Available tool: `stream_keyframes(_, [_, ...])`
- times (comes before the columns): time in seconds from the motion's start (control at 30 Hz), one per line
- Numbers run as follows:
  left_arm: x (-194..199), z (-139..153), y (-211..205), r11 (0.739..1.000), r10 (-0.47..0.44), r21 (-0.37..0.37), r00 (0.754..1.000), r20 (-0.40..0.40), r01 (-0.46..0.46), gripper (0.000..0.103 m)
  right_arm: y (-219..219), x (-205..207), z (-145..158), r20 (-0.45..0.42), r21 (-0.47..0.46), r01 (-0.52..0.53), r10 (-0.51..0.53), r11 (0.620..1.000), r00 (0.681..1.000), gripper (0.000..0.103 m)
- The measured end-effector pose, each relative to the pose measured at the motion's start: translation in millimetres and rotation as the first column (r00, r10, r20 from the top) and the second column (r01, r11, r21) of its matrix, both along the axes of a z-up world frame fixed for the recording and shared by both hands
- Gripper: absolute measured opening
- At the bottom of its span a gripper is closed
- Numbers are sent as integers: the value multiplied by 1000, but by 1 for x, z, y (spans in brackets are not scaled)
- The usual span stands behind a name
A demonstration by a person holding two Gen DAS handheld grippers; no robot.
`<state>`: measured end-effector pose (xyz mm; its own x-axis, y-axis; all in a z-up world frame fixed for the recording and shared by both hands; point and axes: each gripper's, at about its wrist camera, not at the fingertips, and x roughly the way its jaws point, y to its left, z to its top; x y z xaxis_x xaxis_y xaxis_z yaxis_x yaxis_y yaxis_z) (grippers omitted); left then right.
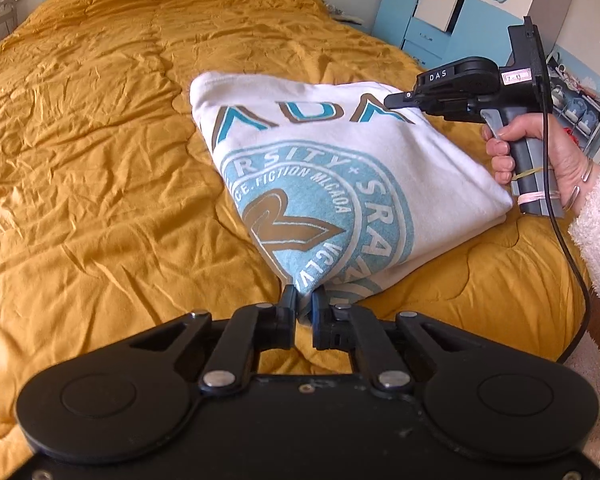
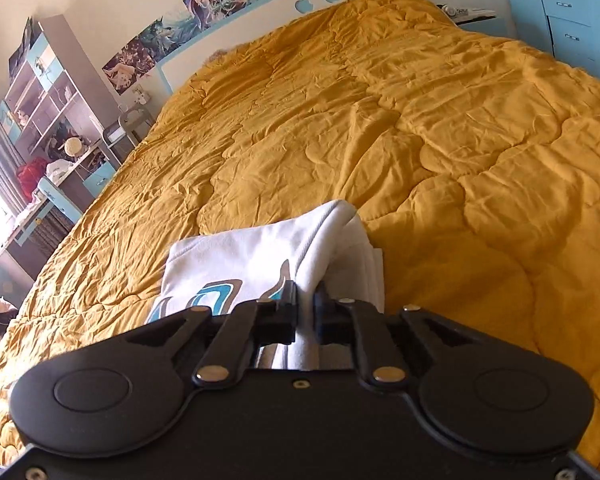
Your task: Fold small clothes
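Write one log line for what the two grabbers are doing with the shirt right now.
left gripper: shut on white T-shirt | right gripper: shut on the same shirt | shirt: folded, lifted above yellow quilt

The right claw (image 2: 305, 294) is closed on a fold of the white T-shirt (image 2: 260, 256), whose cloth runs between the two fingers and rises just beyond them. Teal and tan printed lettering shows on its left part. The garment sits over a wrinkled mustard quilt (image 2: 440, 140) that covers the bed, with a white and blue headboard (image 2: 268, 12) far behind
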<state>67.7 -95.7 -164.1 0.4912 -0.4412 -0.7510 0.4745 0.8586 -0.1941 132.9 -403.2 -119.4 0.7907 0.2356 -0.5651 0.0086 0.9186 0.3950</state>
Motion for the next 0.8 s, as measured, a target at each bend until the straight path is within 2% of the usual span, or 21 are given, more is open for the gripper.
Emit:
stream_keyframes(0.07, [4, -12, -1, 1000, 4, -1, 999, -34, -4, 5, -3, 11, -17, -52, -3, -1, 0, 1000, 999, 8])
stream_keyframes(0.17, [3, -8, 3, 1000, 6, -14, 999, -36, -6, 5, -7, 15, -36, -83, 16, -28, 29, 999, 996, 8])
stream_keyframes(0.23, [0, 1, 8, 999, 5, -34, 999, -41, -6, 5, -16, 4, -31, -59, 96, -25, 31, 995, 998, 19])
stream_keyframes(0.3, [-4, 11, 15, 998, 14, -68, 999, -38, -17, 5, -26, -13, -20, -28, 139, -26, 30, 990, 999, 28])
stream_keyframes(0.4, [-9, 29, 22, 990, 39, -132, 999, -10, -40, 5, -35, -55, -3, 48, 155, -83, 76, 984, 996, 31])
stream_keyframes(0.53, [-5, 42, 16, 965, 39, -258, 999, 4, -37, 6, -36, -99, 2, 54, 126, -158, 152, 979, 987, 34])
stream_keyframes(0.7, [16, 27, -5, 958, 30, -284, 998, -46, -42, 6, -30, -112, -7, 7, 95, -183, 183, 978, 983, 34])
stream_keyframes(0.8, [21, 14, -12, 968, 33, -245, 997, -76, -51, 6, -28, -109, -14, -18, 102, -188, 190, 977, 982, 33])
